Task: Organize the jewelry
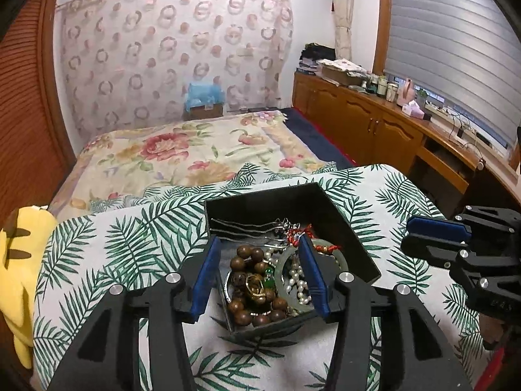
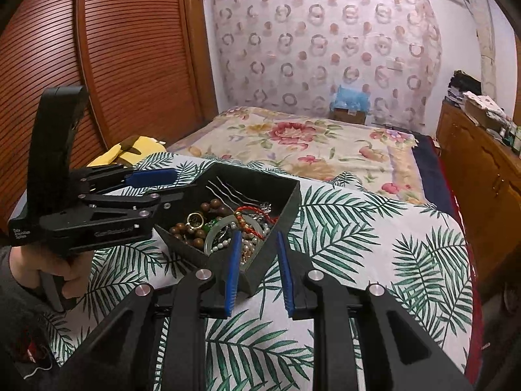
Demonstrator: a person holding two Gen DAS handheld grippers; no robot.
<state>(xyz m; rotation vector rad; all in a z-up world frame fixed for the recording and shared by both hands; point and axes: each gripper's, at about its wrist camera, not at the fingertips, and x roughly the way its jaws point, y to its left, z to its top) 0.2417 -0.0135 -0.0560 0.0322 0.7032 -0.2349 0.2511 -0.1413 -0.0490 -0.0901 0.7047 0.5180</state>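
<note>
A black open box (image 1: 342, 221) (image 2: 286, 205) sits on a palm-leaf cloth. It holds mixed jewelry: brown wooden beads (image 1: 247, 260) (image 2: 192, 228), a pale jade bangle (image 1: 338, 257) (image 2: 228, 220), white pearls (image 1: 301, 282) (image 2: 249, 244), a gold ring (image 1: 255, 288) (image 2: 194, 219), red cord (image 2: 252, 220) and thin metal hairpins (image 1: 241, 224) (image 2: 228, 192). My left gripper (image 1: 257, 251) is open, its blue pads over the box's near side and empty. My right gripper (image 2: 259, 249) is open at the box's near corner. It also shows in the left wrist view (image 1: 436, 231).
The palm-leaf cloth (image 1: 130, 244) (image 2: 374, 238) covers a small table by a bed with a floral blanket (image 1: 182, 153) (image 2: 309, 143). A yellow plush toy (image 1: 19, 260) lies at the left. A wooden cabinet (image 1: 374, 120) stands on the right, a slatted wardrobe (image 2: 123, 65) on the left.
</note>
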